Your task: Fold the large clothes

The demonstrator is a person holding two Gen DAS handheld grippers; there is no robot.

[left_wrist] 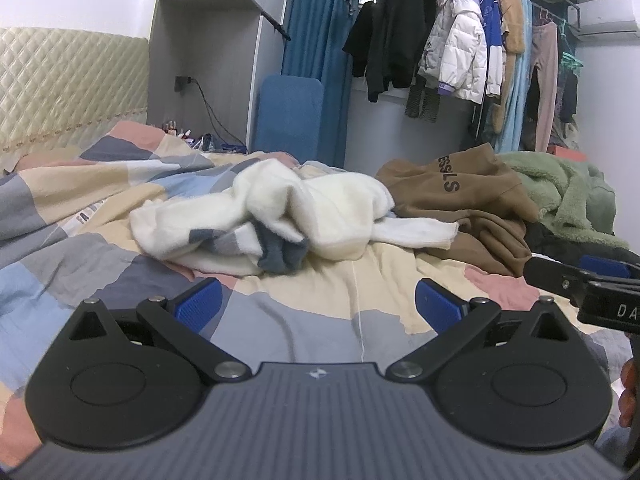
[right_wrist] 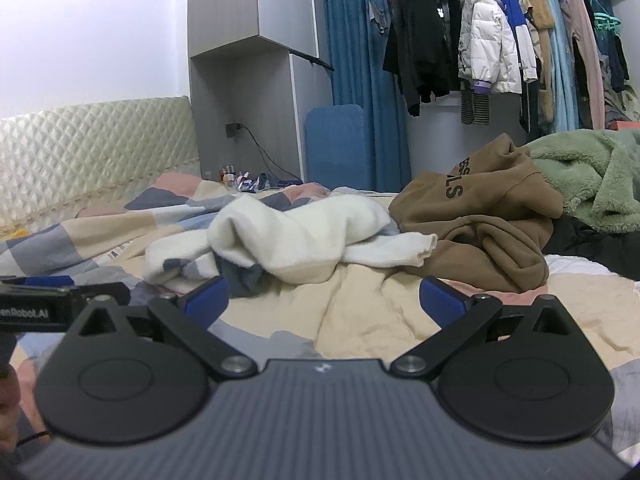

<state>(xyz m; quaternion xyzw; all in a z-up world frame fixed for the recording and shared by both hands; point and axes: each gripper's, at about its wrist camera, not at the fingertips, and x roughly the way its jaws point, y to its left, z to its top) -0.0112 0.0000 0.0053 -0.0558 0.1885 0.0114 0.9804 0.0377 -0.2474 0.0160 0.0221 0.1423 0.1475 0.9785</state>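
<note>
Left gripper [left_wrist: 318, 302] spread wide, empty, low over patchwork bedspread [left_wrist: 320, 320]. Right gripper [right_wrist: 324, 300] likewise wide, empty. White sweater [left_wrist: 288, 212] crumpled mid-bed, just ahead, sleeve trailing right onto brown hoodie [left_wrist: 472, 204]. Green fleece [left_wrist: 568, 196] far right. Bare bedspread between grippers and sweater. Left view alone shows air conditioner [left_wrist: 608, 16].

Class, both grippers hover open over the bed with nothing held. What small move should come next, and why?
Probably ease the left gripper forward to the near edge of the crumpled white sweater. It lies nearest, bunched and unfolded on the patchwork quilt, with one sleeve draped onto the brown hoodie. The right gripper is also open and holds nothing.
</note>
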